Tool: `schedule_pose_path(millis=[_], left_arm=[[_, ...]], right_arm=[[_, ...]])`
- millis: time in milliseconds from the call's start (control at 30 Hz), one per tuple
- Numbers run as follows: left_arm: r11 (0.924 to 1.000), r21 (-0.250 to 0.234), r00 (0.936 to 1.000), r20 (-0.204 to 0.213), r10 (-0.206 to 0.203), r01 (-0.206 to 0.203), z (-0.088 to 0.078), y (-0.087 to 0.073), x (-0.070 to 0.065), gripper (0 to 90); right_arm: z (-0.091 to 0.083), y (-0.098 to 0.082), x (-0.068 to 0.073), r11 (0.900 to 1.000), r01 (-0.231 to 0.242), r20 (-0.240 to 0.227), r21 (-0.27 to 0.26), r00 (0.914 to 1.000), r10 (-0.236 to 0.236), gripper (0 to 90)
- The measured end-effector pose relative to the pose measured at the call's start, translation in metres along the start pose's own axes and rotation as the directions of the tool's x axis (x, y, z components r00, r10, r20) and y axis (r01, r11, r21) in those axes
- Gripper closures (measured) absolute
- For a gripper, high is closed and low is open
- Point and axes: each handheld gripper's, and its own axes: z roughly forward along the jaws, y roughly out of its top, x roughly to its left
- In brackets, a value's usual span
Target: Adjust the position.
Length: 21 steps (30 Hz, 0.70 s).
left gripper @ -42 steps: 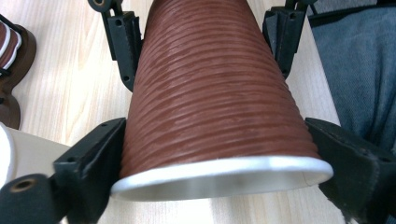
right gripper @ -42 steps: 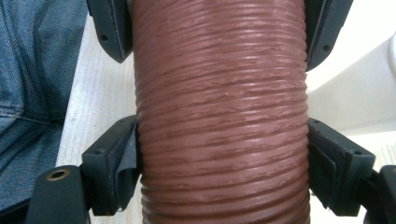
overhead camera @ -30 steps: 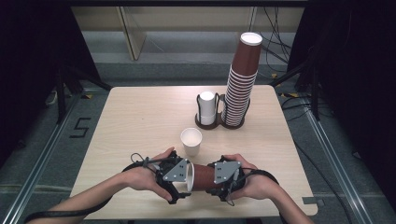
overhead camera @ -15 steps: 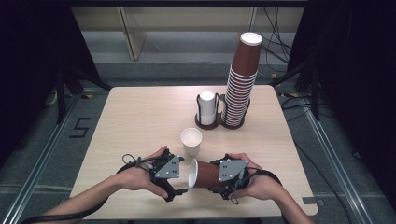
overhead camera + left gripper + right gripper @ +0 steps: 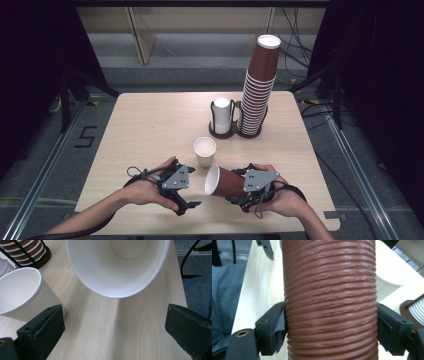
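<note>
Brown ribbed cup, lying sideways near the desk's near edge, clamped in my right gripper, white mouth facing left toward my left gripper, jaws apart and empty.

The brown cup runs off the top and bottom of the right gripper view, so its rim and base are cut off there. In the left gripper view the white cup is clipped at the left edge, and the cup holder is just a corner.
</note>
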Motion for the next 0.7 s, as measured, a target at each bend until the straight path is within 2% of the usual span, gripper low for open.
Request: schedule_pose_path(millis=[100, 167, 233, 333, 467, 500, 533, 567, 600, 667, 700], left_arm=[[0.9999, -0.001, 0.9999, 0.002, -0.017, 0.017, -0.001, 0.000, 0.000, 1.6], [0.9998, -0.006, 0.9998, -0.005, -0.020, 0.020, -0.001, -0.001, 0.000, 1.3], [0.9997, -0.010, 0.9997, -0.007, -0.023, 0.023, -0.001, -0.001, 0.000, 1.2], [0.9994, -0.018, 0.9995, -0.013, -0.029, 0.028, -0.001, -0.001, 0.000, 1.2], [0.9986, -0.029, 0.9989, -0.016, -0.045, 0.045, -0.002, 0.000, 0.002, 1.1], [0.9968, -0.051, 0.9979, -0.017, -0.062, 0.062, -0.001, 0.000, 0.002, 1.0], [0.9964, -0.055, 0.9974, -0.026, -0.067, 0.065, -0.002, 0.000, 0.002, 1.0], [0.9952, -0.060, 0.9968, -0.020, -0.078, 0.077, -0.002, 0.000, 0.002, 0.9], [0.9939, -0.068, 0.9958, -0.024, -0.088, 0.087, -0.003, 0.000, 0.002, 0.7], [0.9930, -0.078, 0.9958, -0.014, -0.090, 0.089, -0.004, 0.000, 0.002, 0.6], [0.9903, -0.094, 0.9943, -0.021, -0.105, 0.102, -0.003, 0.000, 0.000, 0.5]], right_arm=[[-0.002, -0.003, 0.001, 0.999, -0.046, 0.019, -0.020, 0.9988, 0.046, 20.2], [-0.003, -0.005, -0.001, 0.999, -0.039, 0.038, -0.028, 0.9985, 0.040, 20.1], [-0.004, -0.006, -0.001, 0.997, -0.059, 0.047, -0.040, 0.9970, 0.061, 20.1], [-0.005, -0.007, -0.002, 0.997, -0.061, 0.061, -0.050, 0.9961, 0.064, 20.2], [-0.007, -0.009, -0.003, 0.993, -0.087, 0.085, -0.075, 0.9919, 0.094, 20.1], [-0.008, -0.009, -0.004, 0.993, -0.081, 0.101, -0.086, 0.9909, 0.089, 20.1], [-0.009, -0.010, -0.004, 0.990, -0.106, 0.100, -0.093, 0.9883, 0.115, 20.1], [-0.009, -0.010, -0.006, 0.991, -0.074, 0.119, -0.110, 0.9890, 0.087, 20.1], [-0.010, -0.011, -0.005, 0.989, -0.099, 0.122, -0.113, 0.9861, 0.113, 20.1], [-0.011, -0.012, -0.005, 0.986, -0.109, 0.135, -0.123, 0.9828, 0.125, 20.1], [-0.010, -0.013, -0.006, 0.985, -0.108, 0.140, -0.132, 0.9820, 0.127, 20.0]])
